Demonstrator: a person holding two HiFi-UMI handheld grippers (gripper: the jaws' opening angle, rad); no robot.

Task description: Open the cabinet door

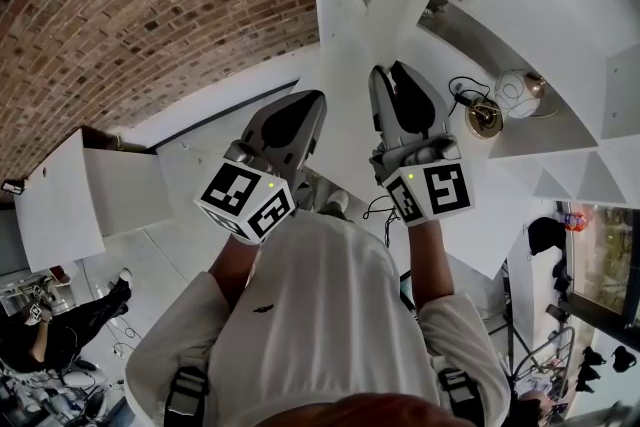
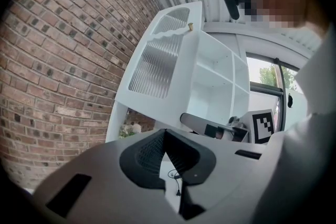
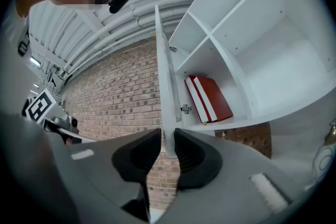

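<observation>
At the free edge of the cabinet door (image 3: 164, 86), already standing ajar from the white cabinet (image 3: 262, 60), the right gripper (image 3: 168, 140) is pinching the thin panel, probably to swing it wider; the left gripper (image 2: 166, 134) is idling, fingers pressed together on nothing

We look steeply down from the head; the cameras on the left hand-held gripper (image 1: 303, 103) and the right hand-held gripper (image 1: 392, 75) share the cabinet door (image 3: 164, 76) at 12 o'clock.

White cabinet door (image 2: 157, 60) with ribbed glass panels stands swung open from its shelved cabinet (image 2: 218, 78)
</observation>
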